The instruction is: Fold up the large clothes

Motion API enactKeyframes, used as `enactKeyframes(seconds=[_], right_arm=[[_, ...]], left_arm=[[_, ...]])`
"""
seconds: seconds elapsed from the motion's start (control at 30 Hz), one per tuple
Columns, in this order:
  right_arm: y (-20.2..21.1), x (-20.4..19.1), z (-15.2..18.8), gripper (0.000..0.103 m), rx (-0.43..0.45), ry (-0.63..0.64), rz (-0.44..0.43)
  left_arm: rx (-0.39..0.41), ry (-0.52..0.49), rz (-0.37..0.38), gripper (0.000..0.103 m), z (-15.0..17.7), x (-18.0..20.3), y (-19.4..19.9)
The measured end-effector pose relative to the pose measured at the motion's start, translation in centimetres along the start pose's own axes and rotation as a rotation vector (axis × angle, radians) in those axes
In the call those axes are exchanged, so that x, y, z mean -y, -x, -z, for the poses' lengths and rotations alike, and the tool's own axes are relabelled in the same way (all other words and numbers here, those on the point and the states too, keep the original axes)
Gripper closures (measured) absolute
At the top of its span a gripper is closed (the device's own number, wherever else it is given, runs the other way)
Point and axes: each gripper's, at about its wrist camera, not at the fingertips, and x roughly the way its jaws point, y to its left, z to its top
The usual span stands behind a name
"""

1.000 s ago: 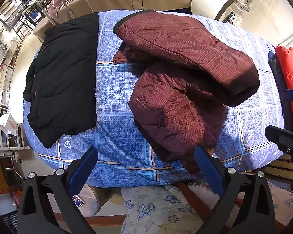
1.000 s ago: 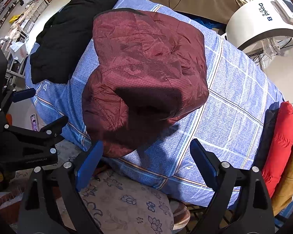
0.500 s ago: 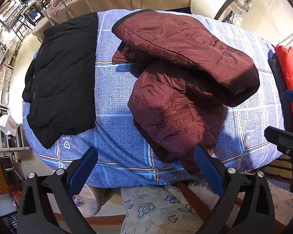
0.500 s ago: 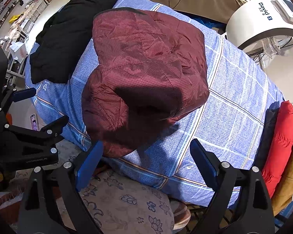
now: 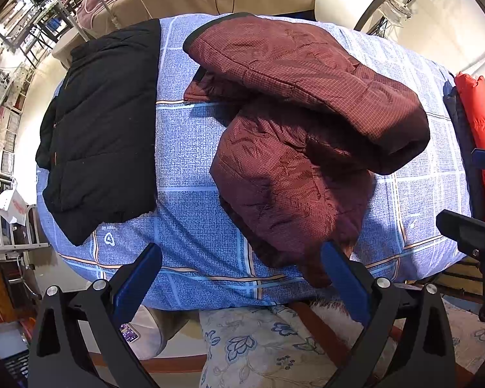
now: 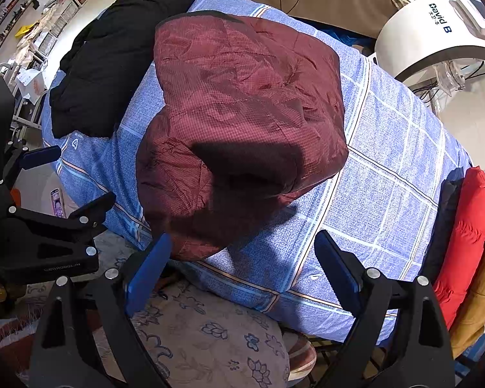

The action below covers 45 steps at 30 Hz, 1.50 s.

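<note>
Both the left gripper (image 5: pixel 241 270) and the right gripper (image 6: pixel 241 260) have their fingers spread wide, holding nothing. The maroon jacket (image 5: pixel 300 135) lies bunched on the blue checked bedcover (image 5: pixel 190 148) just beyond the fingertips, its near hem hidden behind the left gripper's right finger (image 5: pixel 341 274). A black jacket (image 5: pixel 103 123) lies further left. Both grippers hover level before the bed's near edge.

A maroon quilted jacket (image 5: pixel 307 135) lies folded in a bulky heap on the blue checked bed cover (image 5: pixel 190 161), its upper layer doubled over toward 3 o'clock, its lower edge hanging over the near side. At 9 o'clock, apart from it, a black padded jacket (image 5: pixel 103 129) lies flat.
</note>
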Motion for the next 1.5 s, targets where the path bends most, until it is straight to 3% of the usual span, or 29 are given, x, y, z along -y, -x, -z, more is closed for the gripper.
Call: enactKeyframes(seconds=[0.53,0.67,0.8,0.9,1.0,1.27,1.37,1.43,1.47,1.5], right_arm=[[-0.1,-0.1,0.1,0.014,-0.001,-0.005,-0.001],[-0.4,-0.2,0.2,0.014,0.002,-0.008,-0.003],[0.0,0.4,-0.2,0.014,0.030,-0.025,-0.028],[0.8,1.0,-1.1,0.014,0.111,-0.035,-0.075],[1.7,0.8,-3.0,0.014,0.193,0.002,-0.105],[-2.3,-5.3,-10.2,0.014,0.135,0.219,-0.101],[-5.4,-7.4,-11.4,0.014,0.099,0.289,-0.021],[-6.7,-7.2,-11.6,0.019,0.111,0.312,0.005],[-7.0,-6.4,-11.7,0.037,0.119,0.303,0.026],[-6.9,-5.3,-11.9,0.046,0.127,0.285,0.015]], left_arm=[[-0.008,-0.002,0.004,0.006,0.1,0.0,-0.3],[-0.027,0.022,0.037,0.006,0.1,-0.4,-0.9],[-0.046,0.144,0.124,0.006,0.2,-2.9,-1.9],[-0.085,0.316,0.199,0.006,0.7,-6.5,-3.7],[-0.100,0.393,0.235,0.008,1.4,-8.5,-5.3],[-0.145,0.543,0.384,0.007,3.0,-9.2,-8.2],[-0.159,0.552,0.398,0.007,3.6,-8.4,-8.8],[-0.165,0.553,0.392,0.007,4.0,-8.0,-9.1],[-0.169,0.557,0.389,0.007,4.2,-7.9,-9.3],[-0.172,0.563,0.387,0.007,4.4,-8.0,-9.5]])
